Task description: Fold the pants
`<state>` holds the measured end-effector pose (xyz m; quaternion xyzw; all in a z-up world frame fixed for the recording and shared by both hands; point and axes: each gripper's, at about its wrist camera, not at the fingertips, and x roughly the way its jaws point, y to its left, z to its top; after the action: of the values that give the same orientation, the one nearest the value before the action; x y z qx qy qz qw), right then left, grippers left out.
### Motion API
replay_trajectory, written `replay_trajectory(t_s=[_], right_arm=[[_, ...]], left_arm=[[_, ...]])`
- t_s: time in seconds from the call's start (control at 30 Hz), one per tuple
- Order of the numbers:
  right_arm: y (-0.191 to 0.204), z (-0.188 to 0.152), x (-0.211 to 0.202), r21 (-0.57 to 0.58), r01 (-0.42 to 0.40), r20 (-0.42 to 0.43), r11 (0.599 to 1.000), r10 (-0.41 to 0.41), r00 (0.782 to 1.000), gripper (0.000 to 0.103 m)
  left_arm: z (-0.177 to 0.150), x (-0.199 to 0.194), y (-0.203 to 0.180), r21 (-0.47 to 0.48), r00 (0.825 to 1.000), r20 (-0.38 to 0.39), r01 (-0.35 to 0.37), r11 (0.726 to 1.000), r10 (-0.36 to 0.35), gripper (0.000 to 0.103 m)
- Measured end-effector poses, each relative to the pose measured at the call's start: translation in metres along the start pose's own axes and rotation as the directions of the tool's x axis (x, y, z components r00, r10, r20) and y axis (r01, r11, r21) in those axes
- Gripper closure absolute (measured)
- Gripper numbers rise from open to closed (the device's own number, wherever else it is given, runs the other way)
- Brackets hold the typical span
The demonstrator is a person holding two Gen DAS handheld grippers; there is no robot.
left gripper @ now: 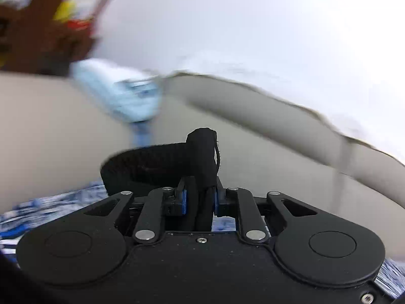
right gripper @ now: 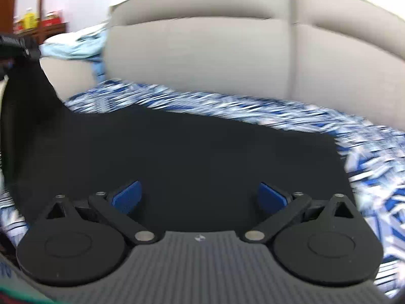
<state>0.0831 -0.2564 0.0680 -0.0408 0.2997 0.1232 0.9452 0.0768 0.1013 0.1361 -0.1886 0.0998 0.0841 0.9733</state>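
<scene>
Left gripper (left gripper: 198, 200): we are clamping its narrow jaws on a bunched edge of the black pants (left gripper: 152, 167).
Right gripper (right gripper: 198, 197): we are holding it spread wide, gripping nothing, just above the pants (right gripper: 189, 152).
Pants: lying mostly flat on the blue-and-white patterned cover (right gripper: 367, 157), one end rising at left.
Behind: grey sofa back (right gripper: 202, 50), light-blue cloth (left gripper: 121, 93).
</scene>
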Motion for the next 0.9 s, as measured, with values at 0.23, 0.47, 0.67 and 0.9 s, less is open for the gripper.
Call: replay_trajectory(t_s=[0.23, 0.47, 0.67, 0.9], right_arm=[[-0.075, -0.001, -0.023, 0.138, 0.226, 0.018, 0.964, -0.231, 0.973, 0.0], [-0.112, -0.015, -0.036, 0.173, 0.356, -0.01, 0.918, -0.36, 0.933, 0.0], [-0.106, -0.024, -0.034, 0.222, 0.25, -0.031, 0.942, -0.25, 0.968, 0.0], [-0.086, -0.04, -0.027, 0.391, -0.031, 0.007, 0.92, 0.031, 1.0, 0.0]], left_arm=[[-0.065, 0.002, -0.152, 0.264, 0.919, -0.213, 0.381, 0.886, -0.332, 0.083], [-0.166, -0.004, -0.187, 0.249, 0.716, -0.595, 0.597, 0.763, -0.365, 0.068], [-0.14, -0.044, -0.157, 0.139, 0.674, -0.586, 0.631, 0.763, -0.45, 0.045], [-0.098, -0.053, -0.095, 0.206, 0.878, -0.408, 0.355, 0.912, -0.249, 0.045]])
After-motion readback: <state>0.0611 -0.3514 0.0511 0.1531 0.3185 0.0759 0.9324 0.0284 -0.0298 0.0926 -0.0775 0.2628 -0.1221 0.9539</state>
